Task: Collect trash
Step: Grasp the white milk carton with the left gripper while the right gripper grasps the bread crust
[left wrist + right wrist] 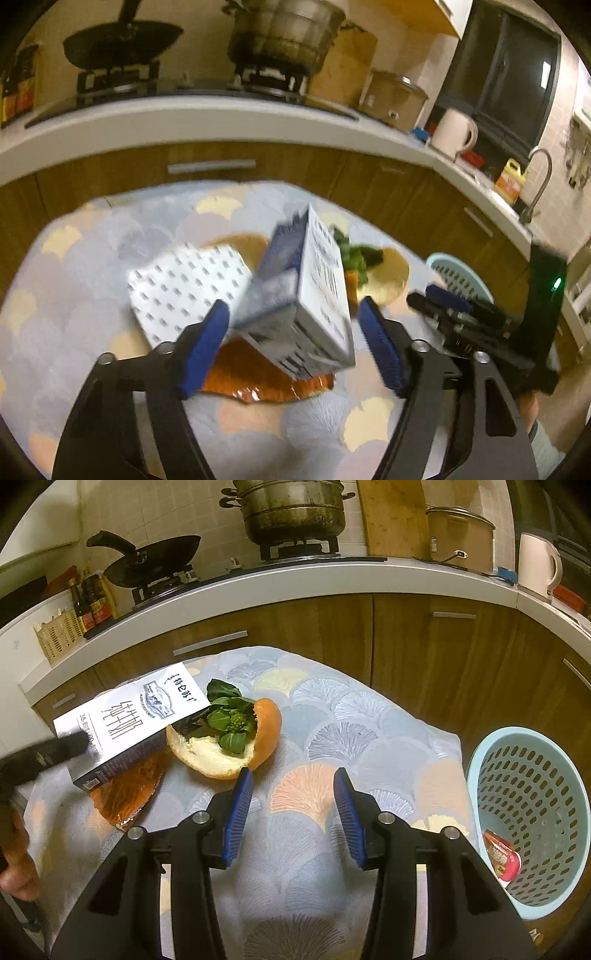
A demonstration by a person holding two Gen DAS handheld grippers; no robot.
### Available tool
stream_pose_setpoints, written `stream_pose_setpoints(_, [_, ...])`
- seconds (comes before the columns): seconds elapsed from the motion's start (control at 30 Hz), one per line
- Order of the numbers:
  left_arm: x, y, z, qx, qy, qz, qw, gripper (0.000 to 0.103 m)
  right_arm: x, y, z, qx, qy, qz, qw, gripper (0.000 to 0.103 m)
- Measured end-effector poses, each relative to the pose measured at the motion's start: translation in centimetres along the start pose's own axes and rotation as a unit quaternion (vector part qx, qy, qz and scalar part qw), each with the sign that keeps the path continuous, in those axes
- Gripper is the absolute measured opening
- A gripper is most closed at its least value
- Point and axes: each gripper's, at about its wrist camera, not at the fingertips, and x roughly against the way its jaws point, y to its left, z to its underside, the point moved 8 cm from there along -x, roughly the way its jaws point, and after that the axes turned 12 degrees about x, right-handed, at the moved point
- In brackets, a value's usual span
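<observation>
Two grippers are over the cloth-covered table [332, 716], and you hold one in each hand. Your left gripper [295, 343] has its blue pads spread wide with the milk carton [306, 295] tilted between them; the left pad [207, 347] looks to be against the carton's side, while the right pad stands apart from it. That view is blurred, so you cannot tell whether the carton is lifted or resting. Left of the carton sits a white dotted box [184, 288], touching it. Under the carton's near end lies a flattened orange wrapper [255, 373], seen in the right wrist view as a brown-orange foil [125, 790] sticking out from beneath the carton [129, 720].

Just right of the carton is a split bread bun [229, 746] with green leafy vegetable [229, 716] lying in it; the carton's corner touches the leaves.

Your right gripper [293, 808] hangs over bare cloth, pads well apart and holding nothing, its left pad [240, 812] near the bun's near edge.

Farthest right, beside the table, stands a light blue perforated basket [535, 775] with a red packet [502, 856] inside.
</observation>
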Motion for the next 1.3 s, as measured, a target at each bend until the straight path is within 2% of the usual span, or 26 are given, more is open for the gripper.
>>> stream_pose_setpoints(0.1, [-0.6, -0.5, 1.2, -0.012, 0.001, -0.017, 0.9998, 0.056, 0.1, 0.1, 0.0, 0.002, -0.003, 0.002, 1.000, 0.042])
stream_pose_setpoints(0.3, [0.4, -1.3, 1.8, -0.013, -0.016, -0.017, 0.9997, 0.042, 0.2, 0.1, 0.0, 0.002, -0.007, -0.001, 1.000, 0.042])
stream_pose_setpoints(0.53, [3.8, -1.1, 1.9, 0.010, -0.054, 0.005, 0.9985, 0.040, 0.2, 0.2, -0.6, -0.002, -0.007, -0.023, 1.000, 0.042])
stream_pose_setpoints(0.7, [5.6, -0.6, 0.6, 0.031, -0.088, 0.020, 0.9955, 0.038, -0.1, 1.3, -2.0, 0.017, -0.001, -0.031, 0.999, 0.042])
stream_pose_setpoints(0.97, [4.8, 0.2, 0.4, 0.048, -0.082, 0.027, 0.9951, 0.038, -4.2, 1.7, -2.6, 0.002, 0.049, -0.045, 0.998, 0.042])
stream_pose_setpoints(1.0, [4.7, 0.2, 0.4, 0.048, -0.082, 0.027, 0.9951, 0.038, -4.6, 1.7, -2.6, -0.001, 0.054, -0.048, 0.997, 0.038])
stream_pose_setpoints(1.03, [4.7, 0.1, 0.4, 0.048, -0.082, 0.027, 0.9951, 0.038, -5.0, 1.7, -2.5, -0.005, 0.061, -0.048, 0.997, 0.023])
stream_pose_setpoints(1.13, [4.7, 0.0, 0.3, 0.049, -0.084, 0.033, 0.9948, 0.038, -5.1, 1.7, -1.9, -0.007, 0.071, -0.052, 0.996, 0.009])
stream_pose_setpoints(1.23, [4.9, -0.3, 0.3, 0.048, -0.086, 0.038, 0.9944, 0.038, -3.4, 1.4, -1.8, -0.005, 0.055, -0.050, 0.997, 0.005])
stream_pose_setpoints(1.3, [5.1, -0.9, 0.3, 0.045, -0.088, 0.042, 0.9942, 0.038, -1.5, 0.9, -1.6, 0.004, 0.042, -0.032, 0.999, 0.005])
